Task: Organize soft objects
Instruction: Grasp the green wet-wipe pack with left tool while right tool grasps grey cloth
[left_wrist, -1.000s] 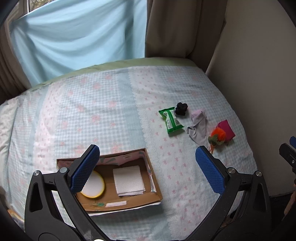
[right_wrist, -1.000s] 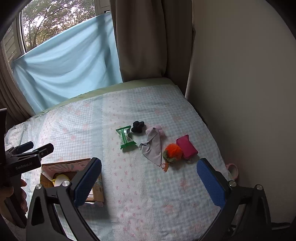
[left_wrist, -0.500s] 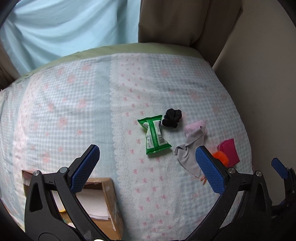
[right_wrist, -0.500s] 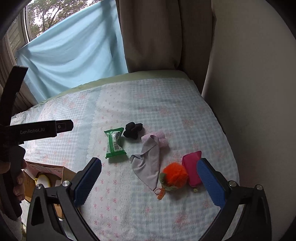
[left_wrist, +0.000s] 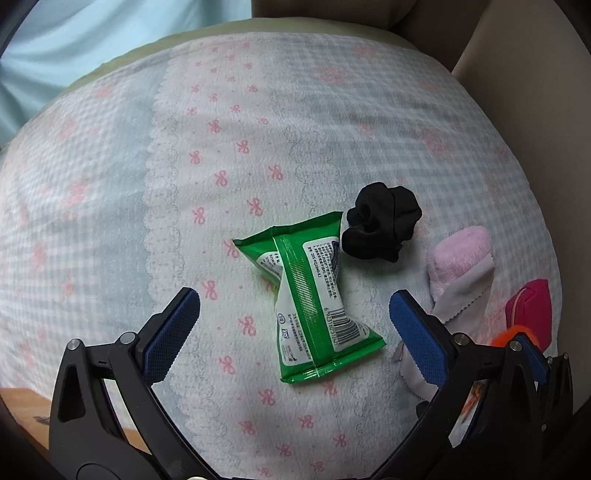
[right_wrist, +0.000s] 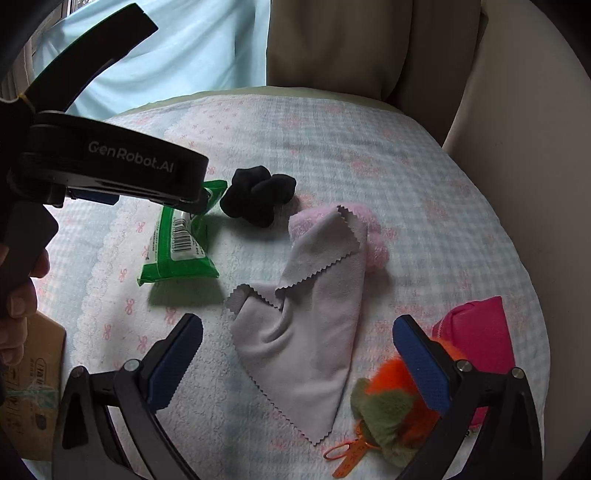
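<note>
A green wipes packet (left_wrist: 311, 297) lies on the bedspread between the open fingers of my left gripper (left_wrist: 294, 314), which hovers above it. Beside it are a black scrunchie (left_wrist: 382, 226), a pink fluffy item (left_wrist: 458, 258) and a grey cloth (left_wrist: 465, 295). In the right wrist view my right gripper (right_wrist: 297, 342) is open over the grey cloth (right_wrist: 306, 332). The pink item (right_wrist: 376, 243) sits partly under the cloth. An orange and green plush keychain (right_wrist: 388, 402) and a magenta pouch (right_wrist: 476, 339) lie by the right finger. The packet (right_wrist: 177, 251) and scrunchie (right_wrist: 258, 194) lie further off.
A cardboard box (right_wrist: 33, 387) sits at the lower left and also shows in the left wrist view (left_wrist: 26, 406). The left gripper's body (right_wrist: 110, 162) crosses the upper left of the right wrist view. A wall and curtains border the bed at right and behind.
Both grippers moved forward and down toward the objects. The left one left the box and now straddles the green packet. The right one now straddles the grey cloth.
</note>
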